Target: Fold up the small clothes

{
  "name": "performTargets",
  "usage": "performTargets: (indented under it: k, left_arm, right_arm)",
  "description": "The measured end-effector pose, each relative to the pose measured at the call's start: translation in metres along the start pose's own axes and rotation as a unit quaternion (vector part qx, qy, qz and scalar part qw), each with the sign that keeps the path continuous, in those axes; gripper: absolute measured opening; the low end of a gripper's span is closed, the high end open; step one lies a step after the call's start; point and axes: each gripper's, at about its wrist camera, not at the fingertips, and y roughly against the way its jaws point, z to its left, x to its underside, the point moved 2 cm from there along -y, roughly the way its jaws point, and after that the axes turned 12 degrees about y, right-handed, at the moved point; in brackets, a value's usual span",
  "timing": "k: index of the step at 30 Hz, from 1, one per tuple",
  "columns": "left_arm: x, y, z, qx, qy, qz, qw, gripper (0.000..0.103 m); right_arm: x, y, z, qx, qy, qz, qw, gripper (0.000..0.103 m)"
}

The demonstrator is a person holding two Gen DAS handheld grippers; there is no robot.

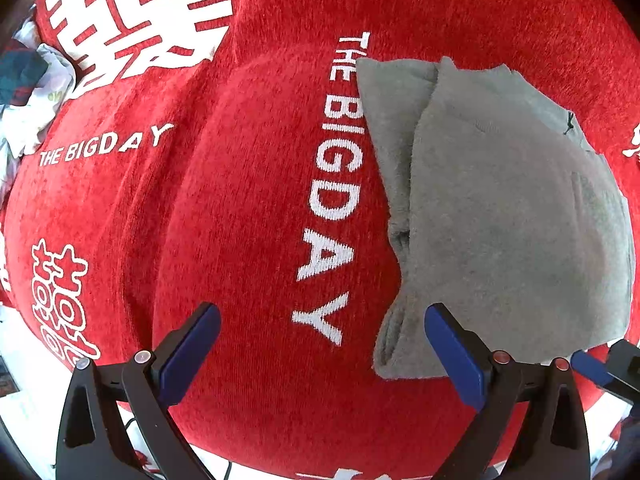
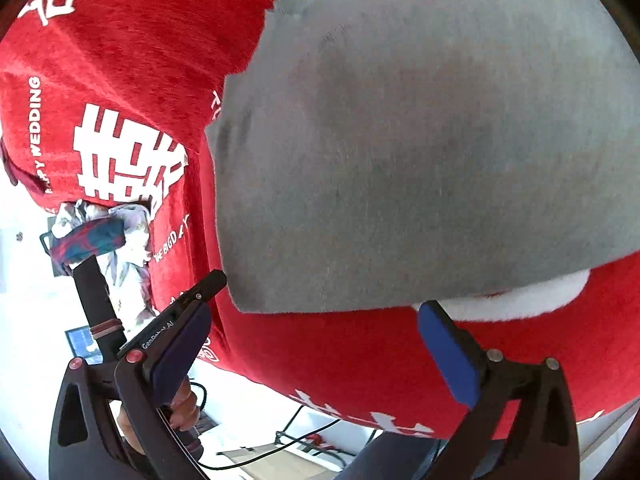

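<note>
A grey folded garment [image 1: 500, 208] lies flat on a red cloth with white lettering [image 1: 240, 200]. My left gripper [image 1: 322, 320] is open and empty, hovering over the cloth at the garment's near left corner; its right finger overlaps the garment's edge. In the right wrist view the grey garment [image 2: 420, 152] fills the upper frame. My right gripper [image 2: 312, 320] is open and empty just below the garment's near edge. The other gripper's finger [image 2: 208, 282] shows at the left there.
A pile of patterned clothes [image 1: 32, 88] sits at the far left edge of the red cloth [image 2: 360, 352], also in the right wrist view [image 2: 96, 236]. Below the table edge are a white floor, cables [image 2: 280, 440] and cardboard.
</note>
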Motion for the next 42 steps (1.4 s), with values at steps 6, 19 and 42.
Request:
performTargets:
  k: [6,19,42]
  left_arm:
    - [-0.001,-0.006,0.003,0.003,-0.005,0.004,1.0,0.102]
    - [-0.012,-0.013,0.003,0.02,-0.005,0.013,0.9997,0.102]
    - [-0.048,-0.041,0.01,0.218,0.073,0.096,0.9685,0.102]
  right_arm:
    - [0.011,-0.013,-0.008,-0.03,-0.037,0.009,0.999,0.103]
    - [0.017,-0.037,-0.003,-0.073,-0.067,0.013,0.995,0.103]
    - [-0.007,-0.054,0.004,-0.205,-0.148,-0.058,0.966,0.01]
